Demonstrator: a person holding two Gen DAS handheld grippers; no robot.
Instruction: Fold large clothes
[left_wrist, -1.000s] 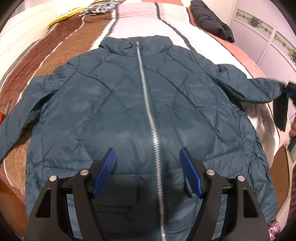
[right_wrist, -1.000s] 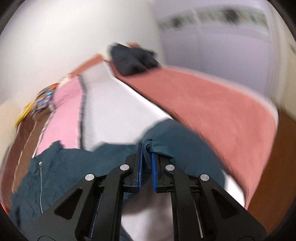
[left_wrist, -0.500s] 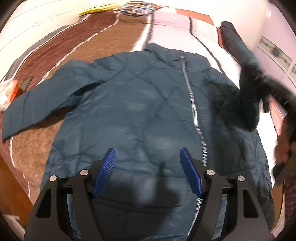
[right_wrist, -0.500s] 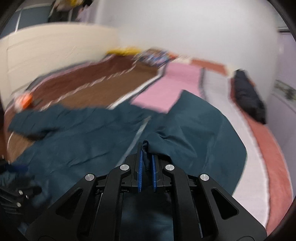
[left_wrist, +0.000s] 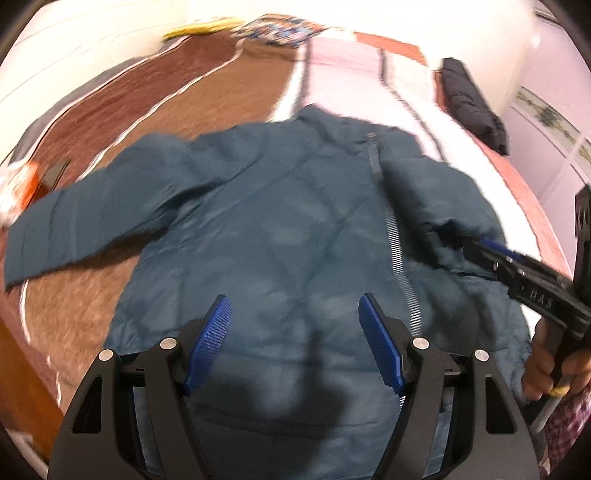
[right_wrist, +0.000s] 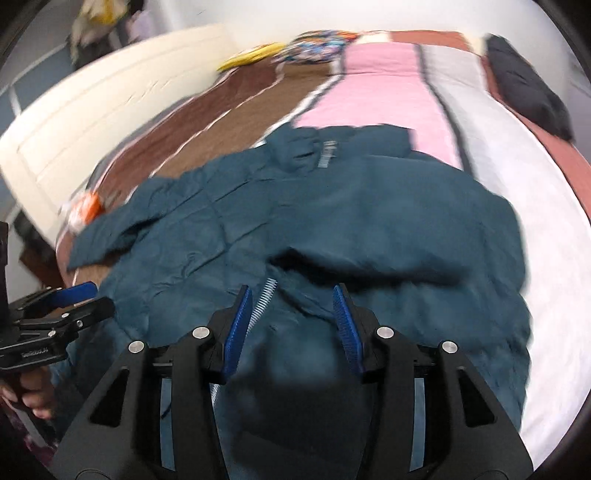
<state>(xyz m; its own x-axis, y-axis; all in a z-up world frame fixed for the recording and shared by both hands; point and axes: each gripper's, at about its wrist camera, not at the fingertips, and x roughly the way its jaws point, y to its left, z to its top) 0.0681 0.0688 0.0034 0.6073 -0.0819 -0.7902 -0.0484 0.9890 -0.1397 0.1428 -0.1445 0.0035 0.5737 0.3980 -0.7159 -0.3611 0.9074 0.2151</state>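
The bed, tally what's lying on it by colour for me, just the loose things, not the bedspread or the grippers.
Teal: 1, the quilted jacket spread in the middle.
Black: 1, a dark bundle of clothing at the far right edge.
Yellow: 1, an item by the far end.
Multicoloured: 1, a patterned item beside the yellow one.
Orange and white: 1, a blurred item near the outstretched sleeve.
Total: 5

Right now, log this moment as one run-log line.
jacket: flat on bed, zipped | right sleeve: folded across front | right gripper: opening, sleeve released | left gripper: open, empty

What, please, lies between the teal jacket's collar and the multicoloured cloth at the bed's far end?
Only bare blanket, pink and brown stripes, between the teal jacket and the multicoloured cloth; right wrist view.
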